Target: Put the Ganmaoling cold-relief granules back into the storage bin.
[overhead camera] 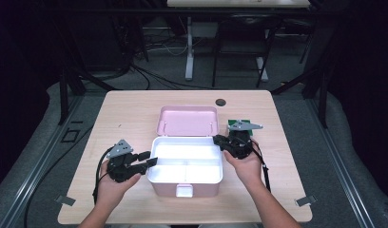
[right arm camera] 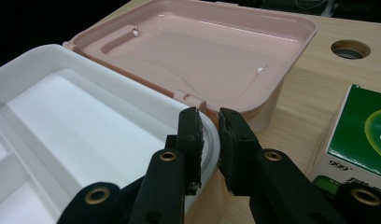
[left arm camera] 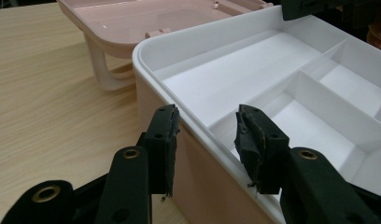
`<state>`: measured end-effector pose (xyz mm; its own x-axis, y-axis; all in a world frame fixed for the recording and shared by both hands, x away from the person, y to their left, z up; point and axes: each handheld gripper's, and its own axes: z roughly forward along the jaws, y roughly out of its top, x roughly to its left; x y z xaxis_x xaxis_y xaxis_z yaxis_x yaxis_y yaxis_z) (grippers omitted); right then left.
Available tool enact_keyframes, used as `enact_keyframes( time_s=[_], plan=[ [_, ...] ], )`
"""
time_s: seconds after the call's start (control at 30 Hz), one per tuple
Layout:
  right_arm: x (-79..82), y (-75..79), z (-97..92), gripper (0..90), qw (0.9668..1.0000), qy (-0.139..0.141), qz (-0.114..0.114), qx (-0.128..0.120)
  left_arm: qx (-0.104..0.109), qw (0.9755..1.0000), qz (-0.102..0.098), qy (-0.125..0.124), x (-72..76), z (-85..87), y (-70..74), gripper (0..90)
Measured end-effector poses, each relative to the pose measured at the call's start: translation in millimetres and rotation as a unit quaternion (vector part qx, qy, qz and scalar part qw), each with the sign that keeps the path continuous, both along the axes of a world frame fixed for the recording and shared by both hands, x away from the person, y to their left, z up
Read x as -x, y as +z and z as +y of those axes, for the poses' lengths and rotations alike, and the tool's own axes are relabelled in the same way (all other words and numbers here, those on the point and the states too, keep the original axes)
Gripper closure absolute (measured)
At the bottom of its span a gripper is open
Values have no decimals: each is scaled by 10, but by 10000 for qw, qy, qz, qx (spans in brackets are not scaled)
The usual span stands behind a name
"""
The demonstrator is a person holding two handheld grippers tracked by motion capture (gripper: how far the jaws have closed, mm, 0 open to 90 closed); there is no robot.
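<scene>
A pink box [overhead camera: 163,187] stands open at the table's middle, its lid [overhead camera: 187,121] laid back behind it. Inside sits a white divided tray [overhead camera: 185,151], with nothing in its compartments. My left gripper [overhead camera: 151,158] is at the box's left side. In the left gripper view its jaws [left arm camera: 207,114] straddle the tray's rim [left arm camera: 193,126] with a gap on the inner side, so it is open. My right gripper [overhead camera: 217,140] is at the tray's far right corner. The right gripper view shows it [right arm camera: 208,116] pinching the white rim [right arm camera: 211,144].
A green and white carton [overhead camera: 241,122] lies on the table just right of the lid, under my right gripper's grey plate, and is close beside the jaws [right arm camera: 366,126]. A round cable hole [overhead camera: 220,101] sits in the tabletop behind the lid. Bare wood surrounds the box.
</scene>
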<state>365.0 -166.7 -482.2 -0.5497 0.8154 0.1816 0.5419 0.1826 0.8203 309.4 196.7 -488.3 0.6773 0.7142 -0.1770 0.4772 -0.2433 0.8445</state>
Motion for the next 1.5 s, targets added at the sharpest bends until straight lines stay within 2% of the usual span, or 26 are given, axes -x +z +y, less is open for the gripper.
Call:
enact_keyframes(
  time_s=[0.13,0.23,0.53,0.63,0.67,0.83,0.87,1.03,1.17,1.3,1.33,1.37,1.5],
  plan=[
    [-27,-5,3,792,9999,32,42,-100,-3,10000,13,24,5,13,2,582],
    [-18,-3,9,792,10000,41,27,-71,1,10000,14,8,2,18,1,582],
    [-4,8,9,775,10000,-14,-53,10,-152,9999,56,-43,-20,7,37,582],
    [9,32,-25,763,9999,-42,-104,-52,-277,9996,63,-83,-32,-9,78,584],
    [16,46,-48,761,9999,-27,-96,-79,-372,9992,19,-149,-49,-27,129,584],
    [36,67,-93,744,9998,-98,-138,-60,-491,9984,-15,-275,-86,-71,259,585],
    [48,78,-102,744,9998,-91,-169,-75,-607,9976,-58,-334,-106,-101,335,585],
    [89,109,-123,732,9997,-41,-221,-136,-773,9958,-49,-491,-175,-148,448,585],
    [150,121,-129,721,9995,-63,-262,-146,-996,9930,-76,-628,-240,-170,506,585],
    [221,124,-137,704,9995,-31,-279,-123,-1242,9887,19,-839,-302,-206,592,594],
    [260,121,-143,699,9995,-7,-286,-145,-1395,9850,114,-1007,-340,-239,650,602],
    [260,121,-143,699,9995,-7,-286,-145,-1395,9850,114,-1007,-340,-239,650,608],
    [358,115,-164,693,9993,-3,-300,-216,-1766,9748,212,-1345,-403,-345,766,618]
  ],
)
